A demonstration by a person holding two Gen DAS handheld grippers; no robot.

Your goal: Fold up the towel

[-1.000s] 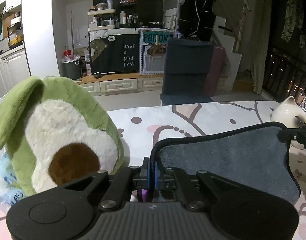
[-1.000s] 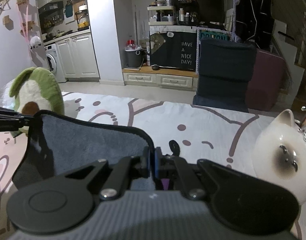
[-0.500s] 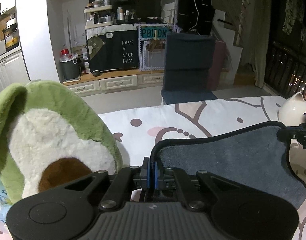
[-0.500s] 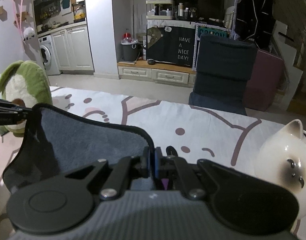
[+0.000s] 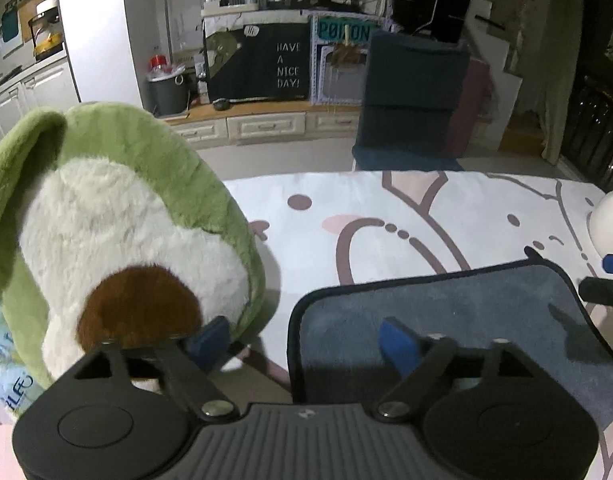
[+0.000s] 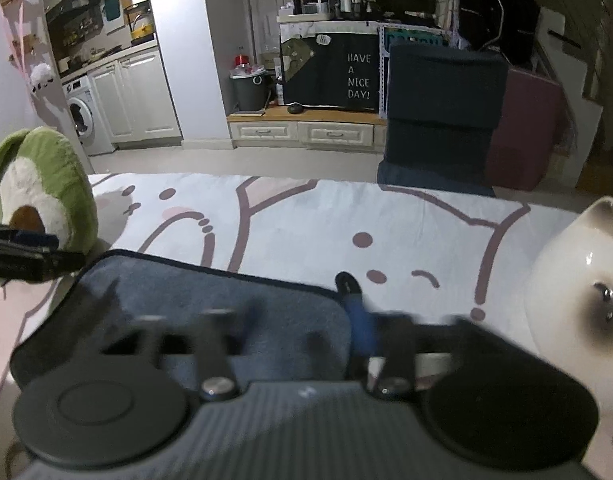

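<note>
A grey-blue towel (image 5: 458, 312) with dark piping lies folded flat on the patterned sheet (image 5: 386, 208); it also shows in the right wrist view (image 6: 210, 304). My left gripper (image 5: 306, 340) is open, its jaws spread over the towel's near left corner, holding nothing. My right gripper (image 6: 250, 328) is open over the towel's near right corner; it is blurred by motion. The right gripper's tip shows at the left wrist view's right edge (image 5: 602, 292). The left gripper's tip shows at the right wrist view's left edge (image 6: 22, 256).
A green avocado plush (image 5: 106, 240) stands just left of the towel, also seen in the right wrist view (image 6: 42, 196). A white ceramic cat (image 6: 582, 308) stands to the right. A dark chair (image 5: 414, 96) stands beyond the bed's far edge.
Both grippers have opened and let go of the towel's corners. The towel's raised edge has dropped and now lies flat on the sheet.
</note>
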